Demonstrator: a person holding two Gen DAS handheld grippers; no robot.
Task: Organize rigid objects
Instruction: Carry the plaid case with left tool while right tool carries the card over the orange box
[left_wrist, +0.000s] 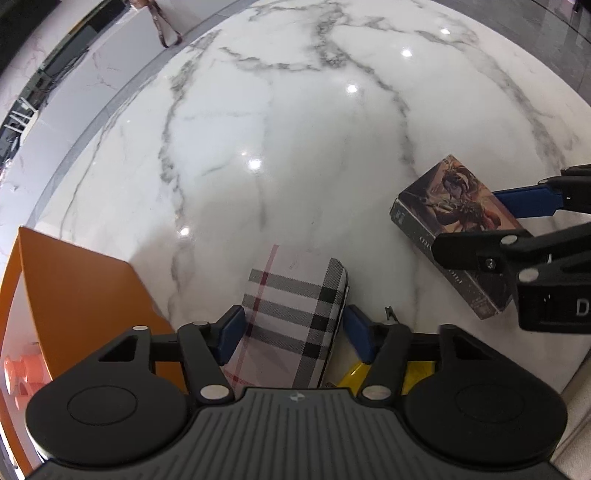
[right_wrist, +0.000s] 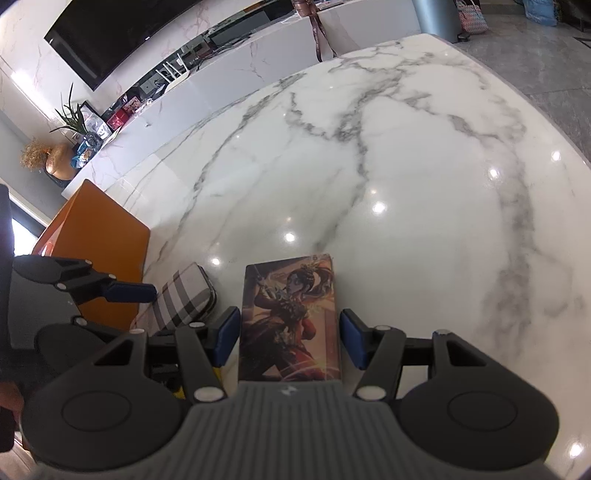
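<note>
A plaid glasses case (left_wrist: 295, 310) sits between the blue pads of my left gripper (left_wrist: 293, 332), which is shut on it just above the marble table (left_wrist: 295, 147). The case also shows in the right wrist view (right_wrist: 184, 295). A box with a warrior picture (right_wrist: 290, 321) lies between the pads of my right gripper (right_wrist: 288, 338). Its left pad touches the box; a small gap shows at the right pad. In the left wrist view the box (left_wrist: 458, 218) sits at the right, with the right gripper's fingers (left_wrist: 524, 201) around it.
An orange box (left_wrist: 74, 295) stands at the table's left edge, also in the right wrist view (right_wrist: 99, 236). A yellow object (left_wrist: 417, 373) lies under my left gripper. A TV and shelf with plants (right_wrist: 66, 118) are beyond the table.
</note>
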